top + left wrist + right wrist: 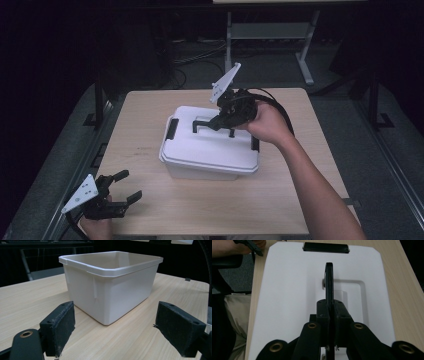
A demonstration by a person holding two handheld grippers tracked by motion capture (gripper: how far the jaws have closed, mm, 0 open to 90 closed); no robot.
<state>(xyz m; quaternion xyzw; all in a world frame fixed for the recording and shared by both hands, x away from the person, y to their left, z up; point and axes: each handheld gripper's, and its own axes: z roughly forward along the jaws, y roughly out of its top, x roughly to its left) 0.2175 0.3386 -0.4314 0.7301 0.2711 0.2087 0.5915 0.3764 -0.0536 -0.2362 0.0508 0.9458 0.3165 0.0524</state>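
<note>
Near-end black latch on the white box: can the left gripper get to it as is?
Probably yes. The left gripper is open on bare table short of the white box; nothing lies between. The right gripper grips the lid handle.

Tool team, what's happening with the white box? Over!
Right tool shut on the lid handle. Left tool open, short of white box. Black latch visible.

Your right gripper (218, 122) clamps the black handle (212, 122) atop the white lidded box (210, 147) at the centre of the wooden table (145, 150). Your left gripper (125, 186), jaws spread, rests at seven o'clock near the table's edge, well apart from the box.
</note>
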